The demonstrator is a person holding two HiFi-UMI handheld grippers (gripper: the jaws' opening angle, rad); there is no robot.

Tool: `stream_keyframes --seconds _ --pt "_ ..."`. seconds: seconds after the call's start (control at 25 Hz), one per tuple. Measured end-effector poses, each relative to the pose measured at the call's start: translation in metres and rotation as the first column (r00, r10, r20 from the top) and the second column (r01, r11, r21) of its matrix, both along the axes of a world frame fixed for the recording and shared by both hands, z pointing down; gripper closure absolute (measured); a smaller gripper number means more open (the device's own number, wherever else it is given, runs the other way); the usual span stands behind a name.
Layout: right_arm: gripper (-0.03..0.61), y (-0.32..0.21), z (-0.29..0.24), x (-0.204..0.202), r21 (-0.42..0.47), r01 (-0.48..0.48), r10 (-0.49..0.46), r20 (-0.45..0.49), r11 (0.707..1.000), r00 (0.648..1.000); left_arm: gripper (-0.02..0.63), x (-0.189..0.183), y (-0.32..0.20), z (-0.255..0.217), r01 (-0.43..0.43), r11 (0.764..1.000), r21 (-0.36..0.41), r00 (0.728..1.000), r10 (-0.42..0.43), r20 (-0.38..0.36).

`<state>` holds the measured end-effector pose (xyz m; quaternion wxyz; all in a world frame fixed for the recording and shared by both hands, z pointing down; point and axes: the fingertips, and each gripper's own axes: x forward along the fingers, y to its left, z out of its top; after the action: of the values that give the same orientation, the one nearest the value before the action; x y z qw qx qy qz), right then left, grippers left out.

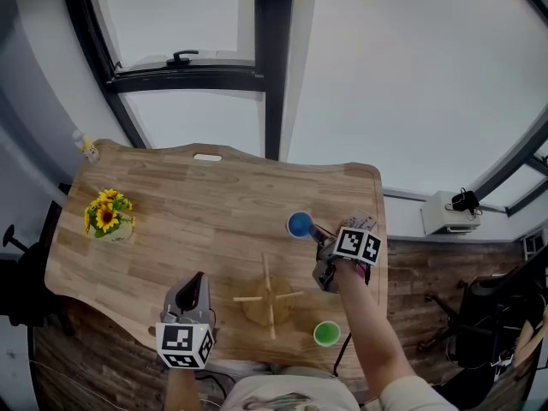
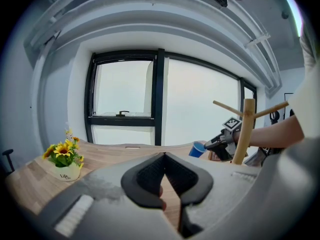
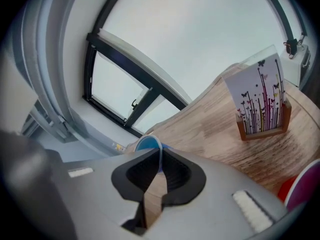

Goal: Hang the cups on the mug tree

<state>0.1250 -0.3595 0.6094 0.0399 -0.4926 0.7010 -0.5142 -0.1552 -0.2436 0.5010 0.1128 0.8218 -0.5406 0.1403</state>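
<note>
Right tongs (image 3: pixel 159 160) pinch blue cup (image 1: pixel 300 224) by its rim; probably light, rigid, slippery. Left tongs (image 2: pixel 164 158) closed, empty.

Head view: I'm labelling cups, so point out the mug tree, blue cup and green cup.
mug tree (image 1: pixel 269 297), head view, centre post.
blue cup (image 1: pixel 300 224), head view, inside.
green cup (image 1: pixel 326 333), head view, inside.

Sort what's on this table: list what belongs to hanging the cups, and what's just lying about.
For the job: blue cup, gripped at its rim by the right gripper; green cup; mug tree.
Lying about: sunflower pot; picture card.
</note>
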Motion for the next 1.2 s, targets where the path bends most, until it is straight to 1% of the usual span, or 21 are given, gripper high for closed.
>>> stream_keyframes --seconds 0.16,0.32,0.44,0.6,0.76,0.92,1.04,1.12,1.2 --pt "0.561 0.001 -0.021 -0.003 0.086 0.035 -0.032 -0.044 0.996 0.999 0.609 -0.004 0.004 -0.004 0.006 1.000 0.009 1.000 -0.006 0.005" --pt "0.561 0.005 -0.046 -0.008 0.174 0.078 -0.060 -0.107 0.982 0.992 0.609 -0.008 0.008 -0.009 0.015 1.000 0.019 1.000 -0.015 0.007" --pt "0.561 0.010 -0.063 -0.012 0.237 0.119 -0.078 -0.176 0.964 0.981 0.609 -0.010 0.013 -0.013 0.021 0.999 0.027 1.000 -0.021 0.007" --pt "0.561 0.016 -0.080 -0.013 0.299 0.173 -0.084 -0.289 0.938 0.954 0.609 -0.013 0.018 -0.015 0.025 0.999 0.031 1.000 -0.026 0.006" --pt "0.561 0.022 -0.100 -0.016 0.361 0.193 -0.064 -0.341 0.912 0.938 0.609 -0.015 0.025 -0.017 0.028 0.999 0.034 1.000 -0.028 0.008" --pt "0.561 0.028 -0.120 -0.020 0.420 0.229 -0.043 -0.407 0.878 0.912 0.609 -0.015 0.030 -0.021 0.029 0.999 0.042 1.000 -0.029 0.008" --pt "0.561 0.035 -0.136 -0.025 0.466 0.266 -0.023 -0.463 0.844 0.886 0.609 -0.012 0.035 -0.024 0.027 0.998 0.049 1.000 -0.028 0.007" --pt "0.561 0.041 -0.148 -0.030 0.496 0.297 -0.004 -0.508 0.816 0.862 0.609 -0.011 0.039 -0.027 0.025 0.998 0.054 1.000 -0.026 0.006" --pt "0.561 0.046 -0.158 -0.036 0.523 0.336 0.022 -0.563 0.783 0.826 0.609 -0.008 0.043 -0.028 0.023 0.998 0.058 1.000 -0.023 0.004"
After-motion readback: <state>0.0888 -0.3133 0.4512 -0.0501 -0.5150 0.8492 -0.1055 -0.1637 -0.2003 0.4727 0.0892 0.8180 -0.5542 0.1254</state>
